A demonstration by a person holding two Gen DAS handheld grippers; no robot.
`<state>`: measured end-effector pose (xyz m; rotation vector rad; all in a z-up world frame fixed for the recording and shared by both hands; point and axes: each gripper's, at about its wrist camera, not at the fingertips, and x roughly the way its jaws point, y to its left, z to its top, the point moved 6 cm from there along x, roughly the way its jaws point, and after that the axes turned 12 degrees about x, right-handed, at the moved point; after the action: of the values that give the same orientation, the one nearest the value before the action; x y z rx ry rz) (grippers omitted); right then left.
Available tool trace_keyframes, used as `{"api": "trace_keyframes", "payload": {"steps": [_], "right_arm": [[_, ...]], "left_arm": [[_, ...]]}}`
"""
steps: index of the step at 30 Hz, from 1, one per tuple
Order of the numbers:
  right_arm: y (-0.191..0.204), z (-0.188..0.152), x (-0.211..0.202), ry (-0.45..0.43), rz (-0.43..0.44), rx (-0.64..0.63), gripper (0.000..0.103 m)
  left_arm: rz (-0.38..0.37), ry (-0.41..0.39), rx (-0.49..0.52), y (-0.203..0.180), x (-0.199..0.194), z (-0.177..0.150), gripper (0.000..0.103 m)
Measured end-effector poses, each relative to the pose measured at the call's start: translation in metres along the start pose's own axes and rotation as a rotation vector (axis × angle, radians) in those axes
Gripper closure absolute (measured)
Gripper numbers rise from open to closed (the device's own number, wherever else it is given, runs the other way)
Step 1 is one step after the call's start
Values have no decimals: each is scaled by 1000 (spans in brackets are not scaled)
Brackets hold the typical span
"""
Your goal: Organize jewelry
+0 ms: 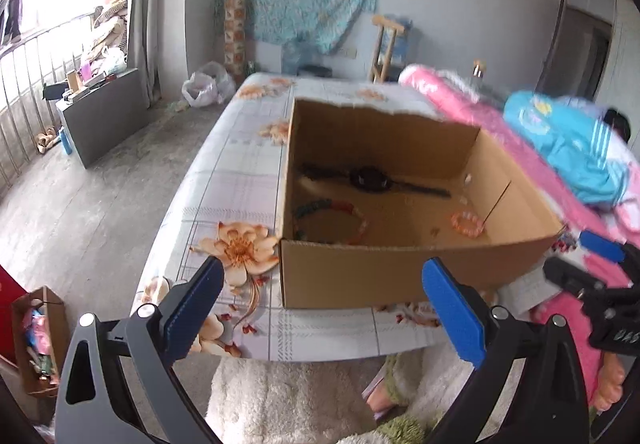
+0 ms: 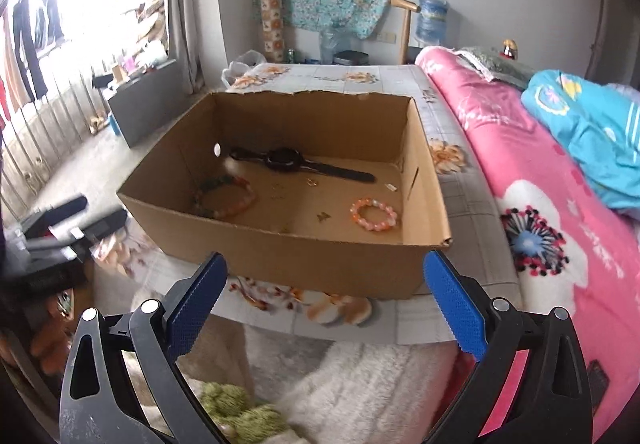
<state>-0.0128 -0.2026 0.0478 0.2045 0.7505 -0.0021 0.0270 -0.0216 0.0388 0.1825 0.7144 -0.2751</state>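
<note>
Open brown cardboard box (image 2: 288,256) sits on bed w/ floral sheet (image 1: 236,171). Inside: 1 black wristwatch (image 2: 286,159) at back, 1 multicolour bead bracelet (image 2: 226,195) on the left, 1 orange-pink bead bracelet (image 2: 375,213) on the right, well apart. Left gripper (image 1: 320,308) & right gripper (image 2: 324,302): jaws released, nothing held, both near the box front.

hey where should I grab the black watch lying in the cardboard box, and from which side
Probably best by one strap, from straight above. The black watch lies flat and stretched out on the floor of the cardboard box, whose walls block any side approach. Pinch across the right-hand strap, which is narrower than the round case.
</note>
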Motion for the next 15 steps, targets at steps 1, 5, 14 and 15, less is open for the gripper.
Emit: {"api": "trace_keyframes", "payload": {"steps": [1, 5, 14, 15], "right_arm": [[-1, 0, 1, 4, -3, 12, 8], [-2, 0, 10, 33, -32, 45, 8], [-1, -13, 32, 116, -45, 65, 8], [-1, -14, 34, 122, -45, 65, 8]], "left_arm": [[13, 16, 9, -3, 4, 0, 6], [-3, 92, -19, -12, 18, -7, 6], [17, 221, -46, -21, 39, -18, 6], [18, 225, -43, -22, 40, -18, 6]]}}
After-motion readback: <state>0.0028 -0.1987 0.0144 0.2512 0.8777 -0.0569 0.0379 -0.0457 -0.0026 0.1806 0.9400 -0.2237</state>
